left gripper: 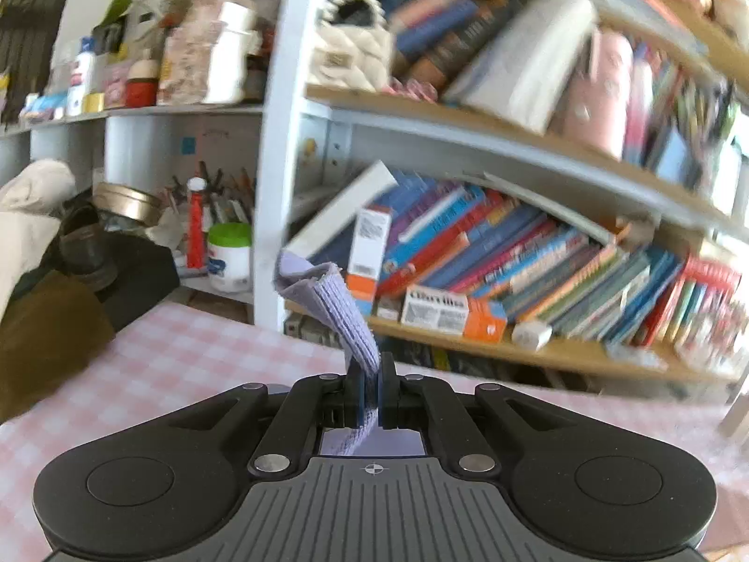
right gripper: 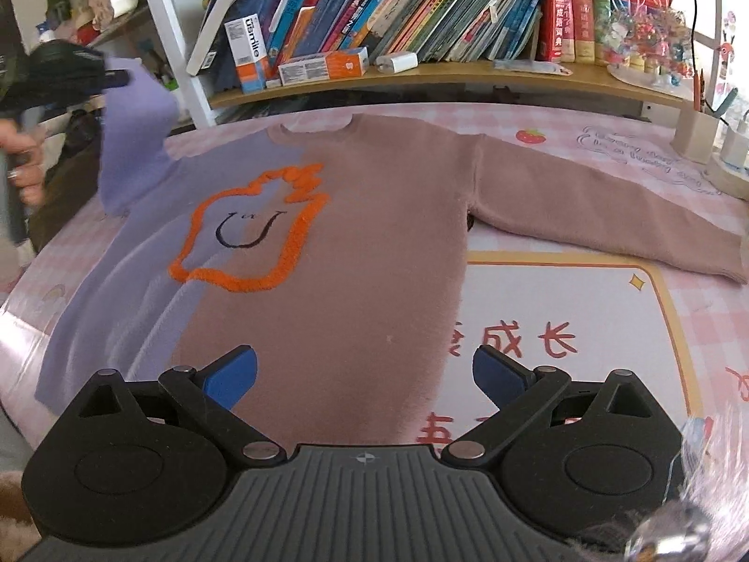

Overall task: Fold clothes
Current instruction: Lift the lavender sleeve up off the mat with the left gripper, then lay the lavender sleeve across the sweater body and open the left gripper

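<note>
- Left wrist: left gripper (left gripper: 370, 393) has its jaws clamped on the purple sleeve (left gripper: 337, 309), raised above the pink checked table (left gripper: 187, 356) before bookshelves (left gripper: 515, 215); likely a sleeve fold inward.
- Right wrist: right gripper (right gripper: 365, 370), jaws apart, hovers over the sweater (right gripper: 356, 234), spread flat on the table, other sleeve (right gripper: 608, 215) outstretched.

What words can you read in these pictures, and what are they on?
"usmile": on the white and orange box standing on the shelf.
"成长": big orange letters on the table mat, partly hidden by the sweater.
Cursive writing on the mat near the strawberry: too faint to read.
Red books: letters too small.
Other book spines and the flat box: too blurred.
</note>
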{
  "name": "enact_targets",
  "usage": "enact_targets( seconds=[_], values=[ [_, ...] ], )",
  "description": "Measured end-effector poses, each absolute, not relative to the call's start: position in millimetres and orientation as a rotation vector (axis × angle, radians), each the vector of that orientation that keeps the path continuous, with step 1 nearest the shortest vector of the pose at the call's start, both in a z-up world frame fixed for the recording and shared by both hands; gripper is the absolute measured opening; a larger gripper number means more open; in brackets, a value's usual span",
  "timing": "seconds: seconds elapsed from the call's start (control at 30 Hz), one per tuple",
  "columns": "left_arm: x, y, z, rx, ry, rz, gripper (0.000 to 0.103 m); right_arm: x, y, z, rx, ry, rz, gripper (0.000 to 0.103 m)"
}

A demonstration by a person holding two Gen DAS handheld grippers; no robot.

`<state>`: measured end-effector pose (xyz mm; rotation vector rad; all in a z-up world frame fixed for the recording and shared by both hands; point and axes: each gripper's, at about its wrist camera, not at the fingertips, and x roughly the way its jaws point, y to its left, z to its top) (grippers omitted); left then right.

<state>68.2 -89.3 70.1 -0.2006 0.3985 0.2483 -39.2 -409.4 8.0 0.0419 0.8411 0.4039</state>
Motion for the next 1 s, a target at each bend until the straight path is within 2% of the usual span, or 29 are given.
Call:
enact_targets(
  seconds=[0.6,0.7,0.8,1.0],
  values=[
    [133,-176,7,0.01,0.631,0.189,0.004,-33,-458,-4,0.126,0.867,0.358,0.1],
    [139,-183,-3,-0.004,0.67,0.165,0.01,-33,-464,-6,0.136,0.871,0.342,0.099],
    [139,-190,-6,-0.031,0.659,0.114,0.005,-33,-467,-7,0.145,0.876,0.33,0.099],
    [147,-209,1,-0.05,0.606,0.101,0.003,-36,-470,-8,0.14,0.882,0.326,0.099]
  ],
)
